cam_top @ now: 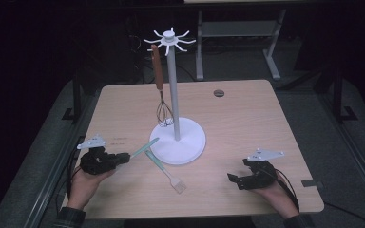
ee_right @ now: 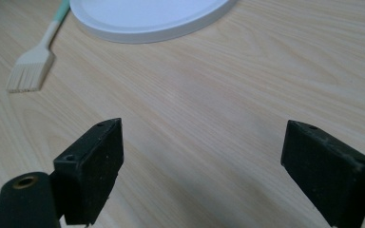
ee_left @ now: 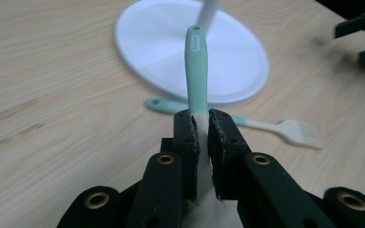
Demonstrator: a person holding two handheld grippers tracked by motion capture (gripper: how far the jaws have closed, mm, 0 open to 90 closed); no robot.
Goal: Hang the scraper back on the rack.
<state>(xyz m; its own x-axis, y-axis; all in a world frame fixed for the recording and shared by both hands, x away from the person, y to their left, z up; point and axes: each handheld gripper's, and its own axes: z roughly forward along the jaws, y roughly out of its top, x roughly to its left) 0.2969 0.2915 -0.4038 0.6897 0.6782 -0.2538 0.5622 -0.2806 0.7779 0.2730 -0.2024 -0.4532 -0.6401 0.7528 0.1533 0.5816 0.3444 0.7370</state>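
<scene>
My left gripper (cam_top: 123,158) (ee_left: 203,118) is shut on the pale blade end of a mint-green-handled utensil (cam_top: 143,147) (ee_left: 196,66). The handle sticks out from the jaws, tilted up toward the white stand's round base (cam_top: 192,142) (ee_left: 161,42), and its tip is over the base's near edge. A pastry brush (cam_top: 166,172) (ee_left: 285,129) (ee_right: 33,66) with a green handle lies flat on the table just in front of the base. My right gripper (cam_top: 235,180) (ee_right: 204,161) rests open at the front right, with bare tabletop between its jaws.
The stand's white pole (cam_top: 173,95) rises to a ring of hooks (cam_top: 169,39); a brown-handled whisk (cam_top: 158,76) hangs from one on the left. The wooden table (cam_top: 247,118) has a round hole (cam_top: 218,93) at the back. A grey frame (cam_top: 240,33) stands behind.
</scene>
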